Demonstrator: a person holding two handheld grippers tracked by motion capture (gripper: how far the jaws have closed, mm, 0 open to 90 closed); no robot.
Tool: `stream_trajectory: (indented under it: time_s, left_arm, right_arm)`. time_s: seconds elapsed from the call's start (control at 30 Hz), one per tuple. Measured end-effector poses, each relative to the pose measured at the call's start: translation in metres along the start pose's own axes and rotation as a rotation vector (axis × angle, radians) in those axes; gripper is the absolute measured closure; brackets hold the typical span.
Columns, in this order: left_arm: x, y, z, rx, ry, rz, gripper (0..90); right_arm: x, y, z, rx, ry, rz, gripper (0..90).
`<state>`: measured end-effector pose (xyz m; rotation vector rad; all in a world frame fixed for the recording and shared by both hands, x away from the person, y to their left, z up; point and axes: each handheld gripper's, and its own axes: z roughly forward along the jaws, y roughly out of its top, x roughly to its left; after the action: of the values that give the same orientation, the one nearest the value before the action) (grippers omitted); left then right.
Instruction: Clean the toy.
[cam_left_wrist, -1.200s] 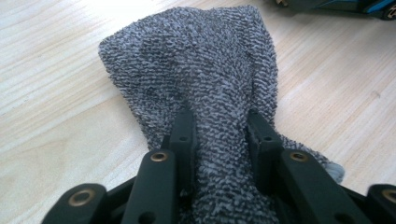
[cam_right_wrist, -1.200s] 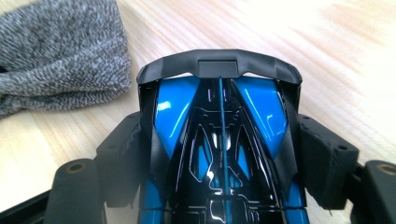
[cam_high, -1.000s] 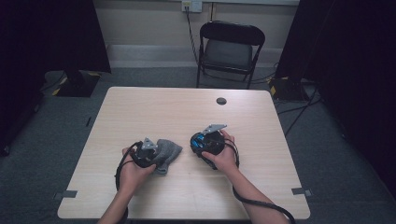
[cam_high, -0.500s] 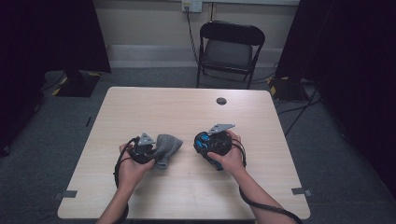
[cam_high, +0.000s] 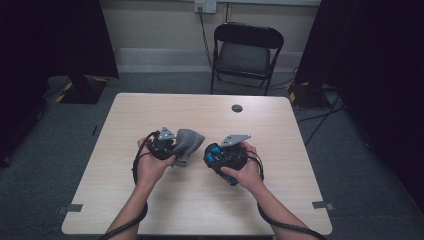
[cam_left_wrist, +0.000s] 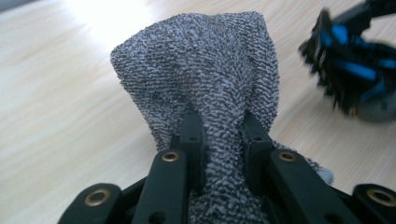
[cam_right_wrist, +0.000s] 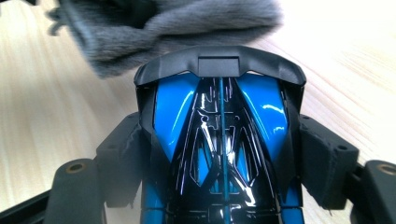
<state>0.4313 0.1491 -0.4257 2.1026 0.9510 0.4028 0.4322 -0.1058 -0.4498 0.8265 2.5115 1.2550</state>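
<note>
High view has left tongs (cam_high: 176, 148) clamped on the grey cloth (cam_high: 188, 145), and right tongs (cam_high: 216, 155) gripping the blue toy car (cam_high: 220, 156) by its sides. Both picked up, close together; wiping looks about to start.

the high view looks forward and down from above the person's side onto the pale wooden table (cam_high: 200, 210), far enough to take in the black folding chair (cam_high: 245, 52) beyond it. the left gripper view rides low and very close, facing along its jaws into the grey terry cloth (cam_left_wrist: 205, 79). the right gripper view sits just as close over the glossy blue and black toy car (cam_right_wrist: 219, 140). all three views share cloth, car and tabletop.
</note>
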Motion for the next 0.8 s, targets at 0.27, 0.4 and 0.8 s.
stream_trajectory:
  time_s: [0.27,0.4,0.8]
  left_arm:
    - [-0.019,0.017,0.015,0.0,-0.084,0.07,75.3]
    - [-0.023,0.019,0.015,0.003,-0.103,0.091,75.3]
    - [-0.025,0.018,0.012,-0.007,-0.15,0.096,75.3]
  right_arm:
    - [0.005,0.005,-0.004,-0.011,0.002,-0.011,25.6]
    - [0.004,0.005,-0.007,-0.007,-0.008,-0.011,25.6]
    - [-0.004,0.005,-0.008,0.007,-0.031,0.006,25.6]
